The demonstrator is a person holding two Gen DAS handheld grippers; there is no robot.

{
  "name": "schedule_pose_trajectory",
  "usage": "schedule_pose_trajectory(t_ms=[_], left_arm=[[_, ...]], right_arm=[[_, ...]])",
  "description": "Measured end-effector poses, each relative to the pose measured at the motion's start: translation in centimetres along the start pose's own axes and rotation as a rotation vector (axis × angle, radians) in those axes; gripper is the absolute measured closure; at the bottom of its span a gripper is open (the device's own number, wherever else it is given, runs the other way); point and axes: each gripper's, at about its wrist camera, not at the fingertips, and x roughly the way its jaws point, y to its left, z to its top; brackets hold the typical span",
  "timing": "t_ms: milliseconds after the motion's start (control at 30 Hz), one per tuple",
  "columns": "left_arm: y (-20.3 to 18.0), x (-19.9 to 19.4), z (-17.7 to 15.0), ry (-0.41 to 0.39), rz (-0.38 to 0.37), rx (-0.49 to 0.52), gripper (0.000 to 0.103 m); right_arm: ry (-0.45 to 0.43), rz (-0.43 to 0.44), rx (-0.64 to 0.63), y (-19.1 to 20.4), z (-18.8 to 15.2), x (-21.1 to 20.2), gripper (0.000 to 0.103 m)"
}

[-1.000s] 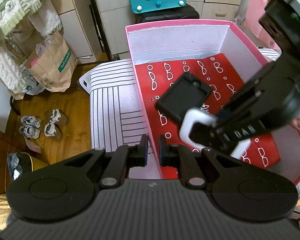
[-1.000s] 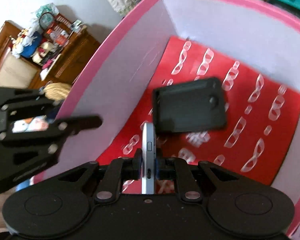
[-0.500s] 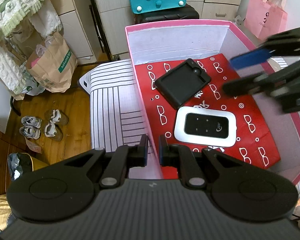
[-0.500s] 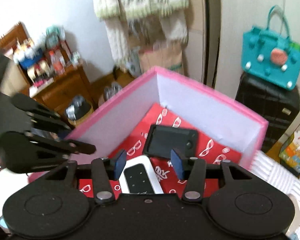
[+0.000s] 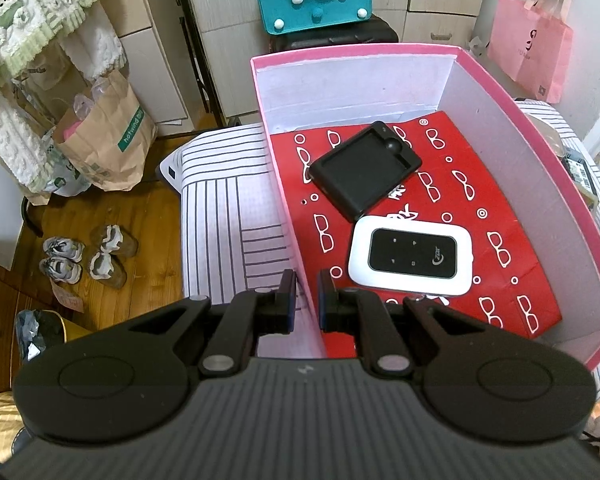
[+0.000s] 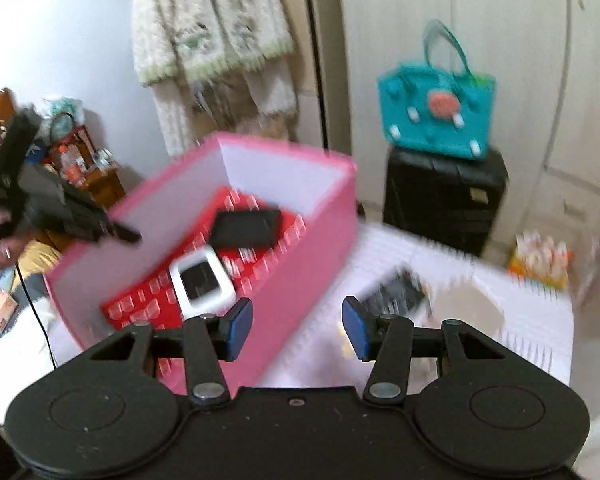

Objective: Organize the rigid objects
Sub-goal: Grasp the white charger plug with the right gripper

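Right wrist view: the right hand-held gripper (image 6: 297,328) is released, its blue pads well apart with nothing between them. Its jaws have just been opening. It points past the near corner of the pink box (image 6: 308,252) toward the striped bed (image 6: 532,320). A dark flat item (image 6: 400,294) lies there just beyond the right pad, up and to the right, probably the next thing to fetch. Blur hides what it is and which way its long axis runs. The right hand is much the nearer to it.

The left hand-held gripper (image 5: 305,296) is clenched on the box's left wall (image 5: 288,216), steadying it. Inside, on the red liner (image 5: 480,200), a white device (image 5: 410,260) lies flat just beside a black case (image 5: 366,174). The dark item is not visible in the left wrist view.
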Motion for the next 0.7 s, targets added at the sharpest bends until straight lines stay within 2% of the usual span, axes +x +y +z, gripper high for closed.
schedule_pose_trajectory(t_ms=[200,300,500,700], left_arm=[[0.1,-0.1,-0.2,-0.010,-0.003,-0.014,0.094],[0.2,-0.1,-0.2,-0.010,-0.004,-0.021,0.094],[0.2,-0.1,-0.2,-0.012,-0.007,-0.031,0.094],[0.3,-0.1,-0.3,-0.016,-0.011,-0.035,0.093]], right_arm=[[0.088,-0.018,0.021,-0.4,-4.9,1.6,0.048],[0.121,-0.023,0.007,0.0,-6.2,2.7,0.041],[0.139,-0.057,-0.032,1.1,-6.7,5.0,0.038],[0.117,-0.082,-0.044,1.8,-6.4,6.7,0.036]])
